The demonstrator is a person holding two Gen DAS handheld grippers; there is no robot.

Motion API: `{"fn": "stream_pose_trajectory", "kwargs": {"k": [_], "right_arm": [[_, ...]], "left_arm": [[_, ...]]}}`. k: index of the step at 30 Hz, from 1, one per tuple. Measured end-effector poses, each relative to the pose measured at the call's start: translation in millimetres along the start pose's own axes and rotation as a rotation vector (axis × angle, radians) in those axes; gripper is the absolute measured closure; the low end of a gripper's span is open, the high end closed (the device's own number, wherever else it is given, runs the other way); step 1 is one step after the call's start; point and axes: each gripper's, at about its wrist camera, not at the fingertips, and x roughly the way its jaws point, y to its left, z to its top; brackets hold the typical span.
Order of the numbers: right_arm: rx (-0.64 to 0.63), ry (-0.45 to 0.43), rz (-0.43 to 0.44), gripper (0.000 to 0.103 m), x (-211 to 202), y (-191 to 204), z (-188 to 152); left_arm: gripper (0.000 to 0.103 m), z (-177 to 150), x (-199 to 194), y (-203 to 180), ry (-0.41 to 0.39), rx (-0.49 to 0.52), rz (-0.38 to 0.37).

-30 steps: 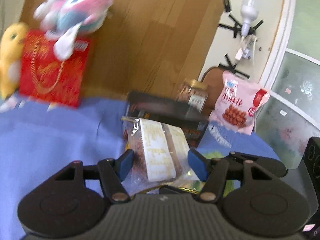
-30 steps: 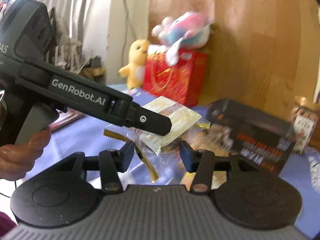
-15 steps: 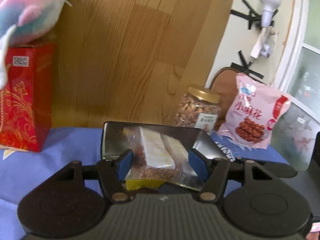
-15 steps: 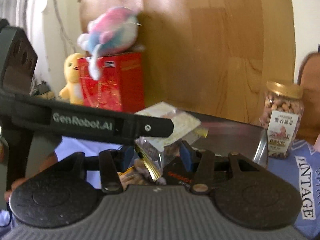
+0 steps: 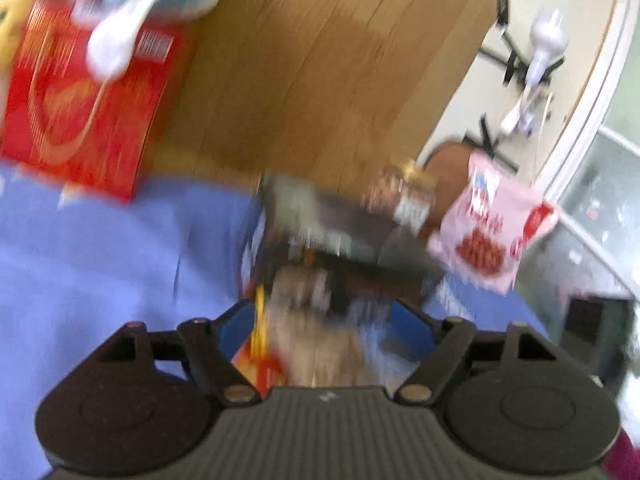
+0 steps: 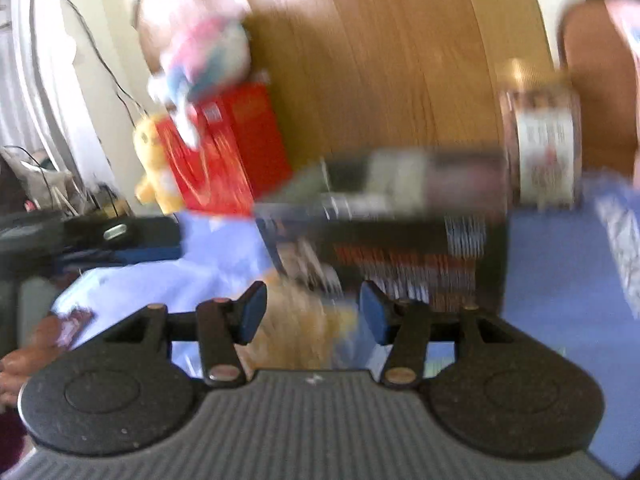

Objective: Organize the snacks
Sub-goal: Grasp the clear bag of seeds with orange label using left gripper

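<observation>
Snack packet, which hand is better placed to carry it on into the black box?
Right, probably. The right gripper brackets the snack packet closely, facing the black box. The left gripper is opening, its fingers wide of the packet.

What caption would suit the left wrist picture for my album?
Left gripper opening over a blurred snack packet before a dark box, pink snack bag on the right.

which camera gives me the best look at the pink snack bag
The left wrist view. The pink snack bag shows nearly whole there, leaning at the right behind the dark box, only slightly blurred. The right wrist view catches at most a pink sliver at its right edge, too blurred to identify.
</observation>
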Motion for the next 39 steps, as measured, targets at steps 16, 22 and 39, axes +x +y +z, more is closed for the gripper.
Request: {"fn": "stream_pose_trajectory", "kwargs": {"k": [16,22,39], "right_arm": [[-0.149,0.08,0.215,0.052,-3,99,-30],[-0.248,0.147,0.23,0.051,-16,118,-64],[-0.554,0.117,0.155,0.018,-18,140,-113]], "left_arm": [[0.061,-39,-54,40,0.003,-0.162,0.06],[0.059,-72,-72,47,0.067,-0.216,0.084],[0.048,-93,-75,14,0.118,-0.015,0.188]]}}
